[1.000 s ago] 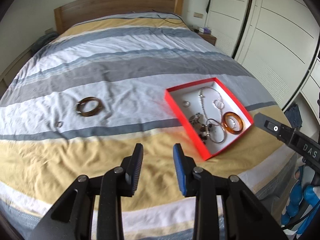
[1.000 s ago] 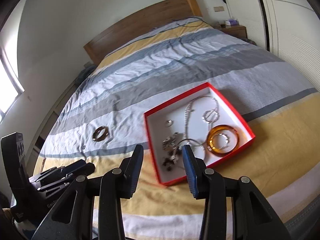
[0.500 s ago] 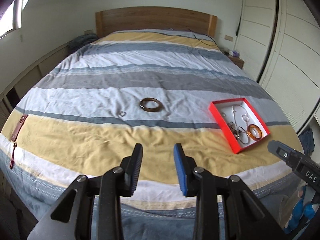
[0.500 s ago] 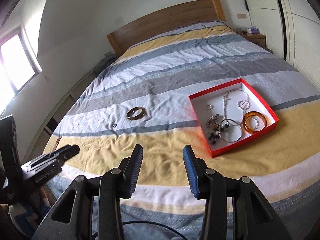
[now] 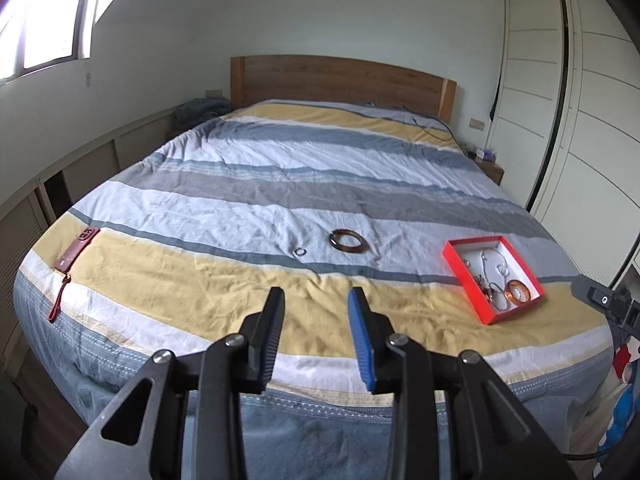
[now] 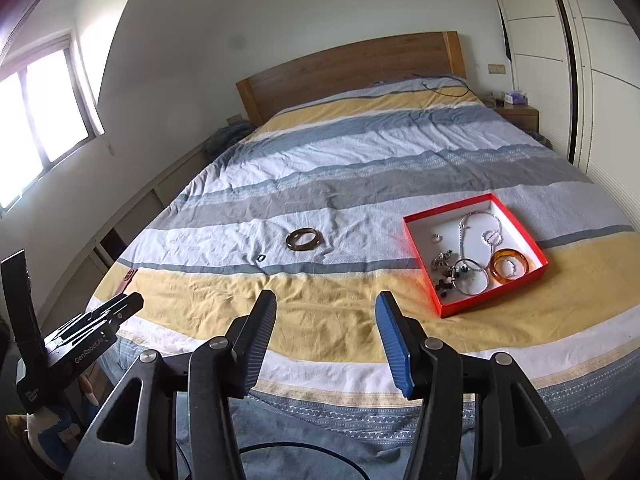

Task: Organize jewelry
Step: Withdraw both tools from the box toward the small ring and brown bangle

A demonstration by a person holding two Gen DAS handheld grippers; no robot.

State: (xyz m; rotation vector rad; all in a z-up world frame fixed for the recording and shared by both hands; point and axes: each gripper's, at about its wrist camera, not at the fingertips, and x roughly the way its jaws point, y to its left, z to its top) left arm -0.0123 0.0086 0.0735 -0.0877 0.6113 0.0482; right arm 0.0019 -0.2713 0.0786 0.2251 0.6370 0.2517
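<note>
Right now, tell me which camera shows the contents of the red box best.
The right wrist view: the red box sits nearer and larger, so its orange bangle and silver chain read clearly. In the left wrist view the box is smaller, its contents crowded together.

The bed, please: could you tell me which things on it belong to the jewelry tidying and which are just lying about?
For the job:
- red box holding jewelry, including an amber bangle
- dark bangle loose on the cover
- small ring near it

Lying about:
- red strap with tassel at the bed's left edge
- black cable by the headboard
</note>
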